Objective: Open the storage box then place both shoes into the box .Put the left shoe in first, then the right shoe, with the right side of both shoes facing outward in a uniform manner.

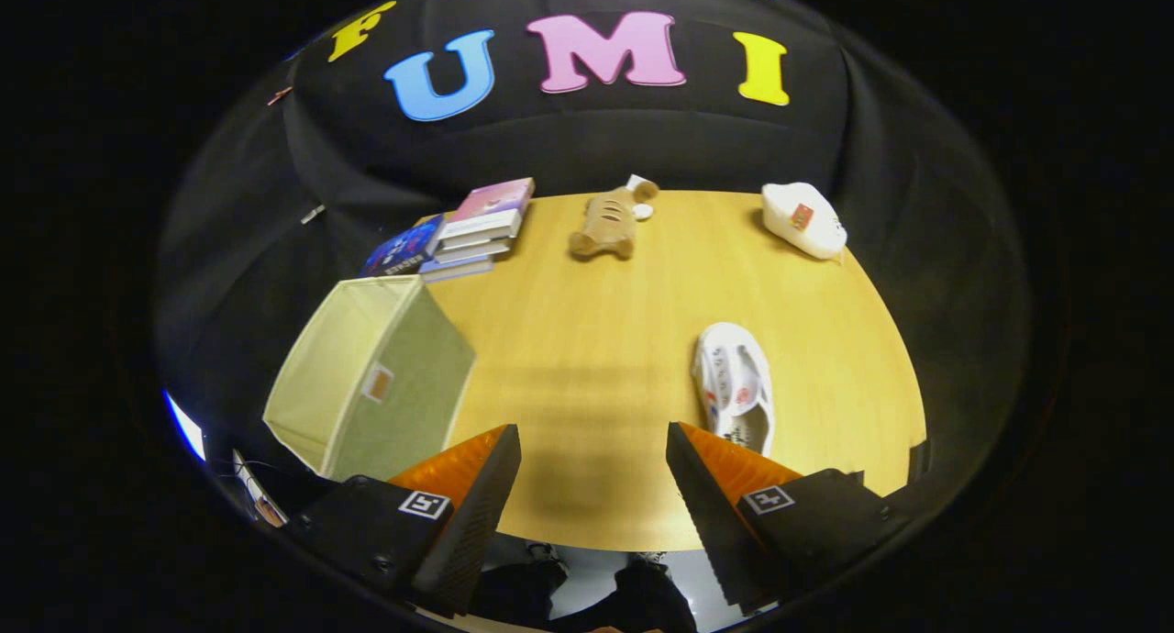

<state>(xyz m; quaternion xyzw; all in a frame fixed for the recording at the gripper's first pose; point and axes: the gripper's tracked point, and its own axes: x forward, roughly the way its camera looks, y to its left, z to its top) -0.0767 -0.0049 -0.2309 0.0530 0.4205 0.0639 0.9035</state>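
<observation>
Your fingers (pixel 593 472) sit spread apart w/ nothing between, just bare counter (pixel 587 339). White shoe (pixel 736 387) lies just ahead, to their right. Green fabric storage box (pixel 371 376) on the left, tipped, can't see its inside. Beyond: books (pixel 459 234), plush toy (pixel 607 222), second white shoe (pixel 803 218).

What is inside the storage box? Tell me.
The storage box looks empty: bare pale lining, no shoe. Its far inner corner is hidden by its wall. One shoe lies ahead of the open gripper.
</observation>
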